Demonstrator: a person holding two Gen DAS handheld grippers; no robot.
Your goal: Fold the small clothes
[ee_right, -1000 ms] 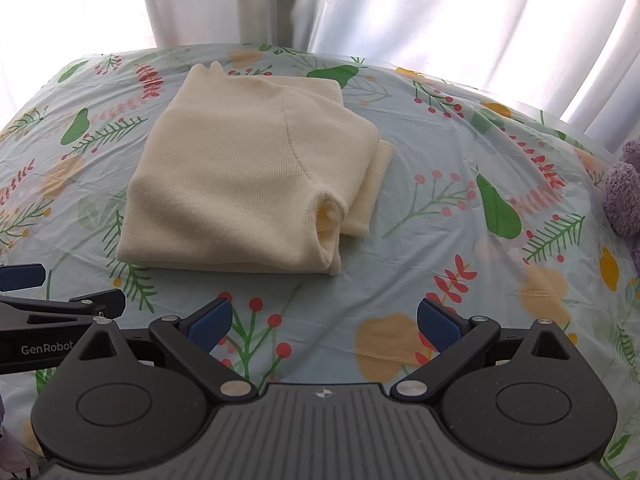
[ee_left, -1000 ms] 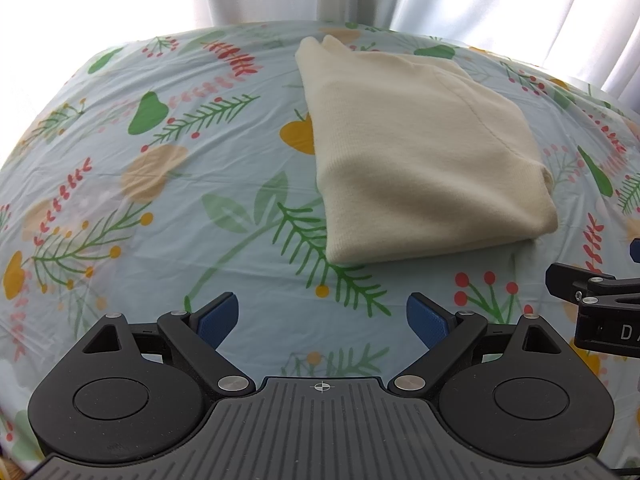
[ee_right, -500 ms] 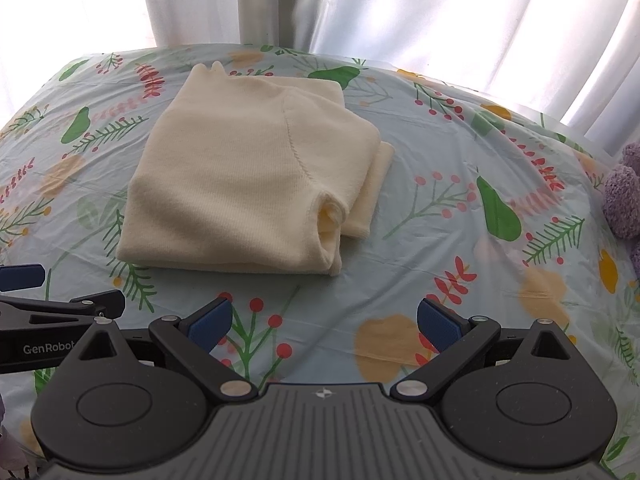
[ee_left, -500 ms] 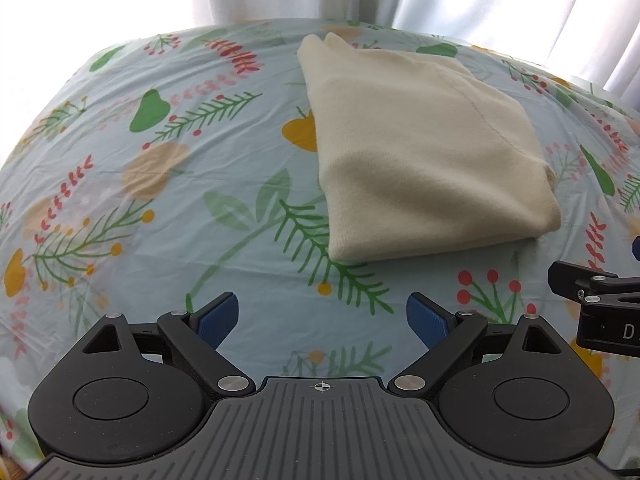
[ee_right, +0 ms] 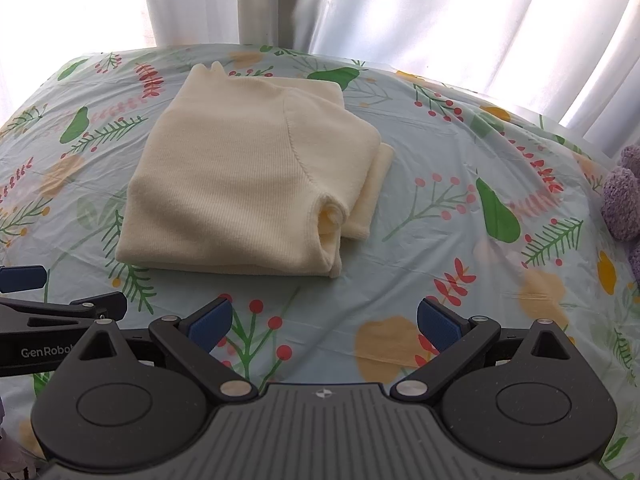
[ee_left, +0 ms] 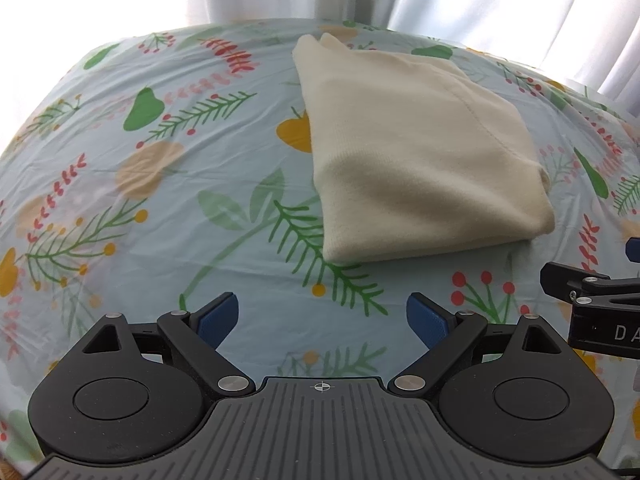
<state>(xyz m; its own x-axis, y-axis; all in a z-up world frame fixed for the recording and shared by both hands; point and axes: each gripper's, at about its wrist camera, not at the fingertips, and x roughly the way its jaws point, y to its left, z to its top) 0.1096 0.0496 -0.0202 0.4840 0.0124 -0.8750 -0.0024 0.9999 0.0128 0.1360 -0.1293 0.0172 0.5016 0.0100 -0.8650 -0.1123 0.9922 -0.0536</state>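
Observation:
A cream knit garment [ee_left: 420, 156] lies folded into a compact rectangle on the floral sheet; it also shows in the right wrist view [ee_right: 248, 184], with a sleeve fold at its right edge. My left gripper [ee_left: 322, 318] is open and empty, hovering short of the garment's near left corner. My right gripper [ee_right: 324, 322] is open and empty, short of the garment's near right corner. Each gripper's side shows at the edge of the other's view.
The light blue floral sheet [ee_left: 160, 208] covers the whole surface. White curtains [ee_right: 440, 12] hang behind the far edge. A purple fuzzy toy [ee_right: 622, 200] sits at the right edge of the sheet.

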